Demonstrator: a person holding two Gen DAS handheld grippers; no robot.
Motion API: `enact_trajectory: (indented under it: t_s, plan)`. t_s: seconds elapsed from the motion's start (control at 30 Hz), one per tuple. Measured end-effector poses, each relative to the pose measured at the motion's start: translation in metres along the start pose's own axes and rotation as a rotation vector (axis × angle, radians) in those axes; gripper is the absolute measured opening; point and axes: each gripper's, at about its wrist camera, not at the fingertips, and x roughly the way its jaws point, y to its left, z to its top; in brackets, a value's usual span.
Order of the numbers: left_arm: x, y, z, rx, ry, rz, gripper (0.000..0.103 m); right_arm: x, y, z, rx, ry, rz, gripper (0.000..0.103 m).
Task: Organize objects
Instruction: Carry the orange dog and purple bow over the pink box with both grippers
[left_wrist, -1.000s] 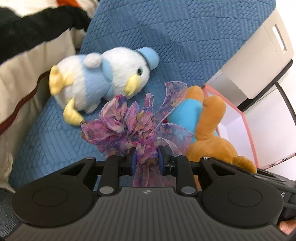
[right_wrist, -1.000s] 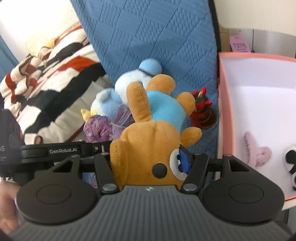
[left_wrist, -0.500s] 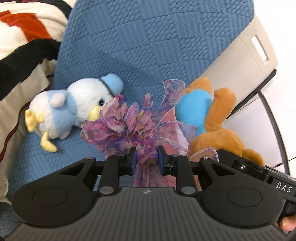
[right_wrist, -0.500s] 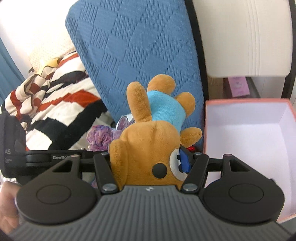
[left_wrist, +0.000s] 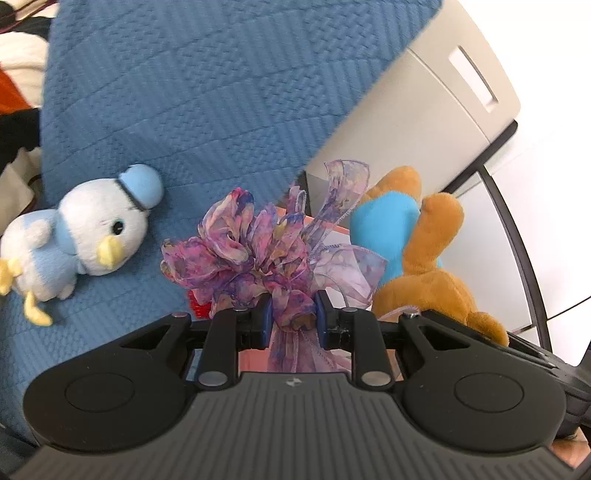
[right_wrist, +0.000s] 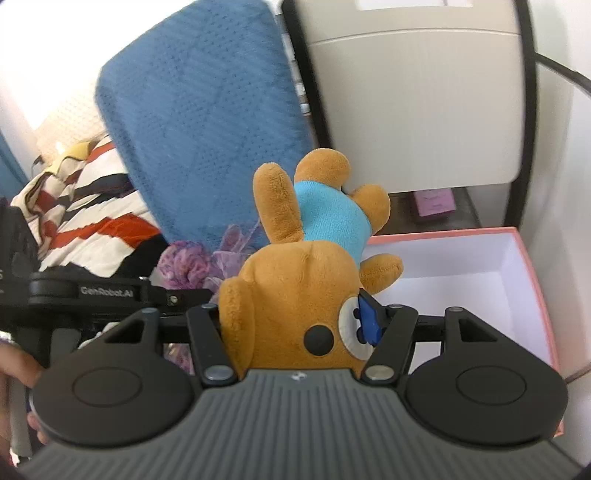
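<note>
Blue quilted cushion (left_wrist: 207, 92), beige cabinet (right_wrist: 417, 96)

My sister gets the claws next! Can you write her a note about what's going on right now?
Left claw: shut on the purple ribbon bow.
Right claw: shut on the orange plush toy, held by its head over the pink box.
The penguin plush lies on the blue cushion.
Done: both things are lifted.
Left: probably both go into the box, then the penguin.

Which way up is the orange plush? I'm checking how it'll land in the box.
Upside down: the orange plush has legs pointing up, head clamped below.
</note>
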Motion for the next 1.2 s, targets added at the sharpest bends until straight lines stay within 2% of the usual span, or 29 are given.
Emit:
enact_trajectory:
  t_s: [0.37, 0.67, 0.87, 1.13, 1.2]
  plan:
    - [0.053, -0.043, -0.015, 0.058, 0.086, -0.003, 0.027, -0.001, -0.063, -0.009, 0.023, -0.005, -0.103, 0.064]
    - [0.112, -0.066, -0.041, 0.094, 0.171, 0.008, 0.027, 0.023, -0.111, -0.034, 0.039, 0.033, -0.173, 0.064]
    - [0.160, -0.066, -0.059, 0.092, 0.237, 0.011, 0.027, 0.045, -0.136, -0.051, 0.048, 0.064, -0.215, 0.064]
    - [0.179, -0.076, -0.065, 0.135, 0.273, 0.006, 0.028, 0.051, -0.148, -0.064, 0.057, 0.073, -0.232, 0.068]
    - [0.179, -0.076, -0.066, 0.140, 0.274, 0.010, 0.035, 0.049, -0.148, -0.064, 0.063, 0.071, -0.235, 0.069]
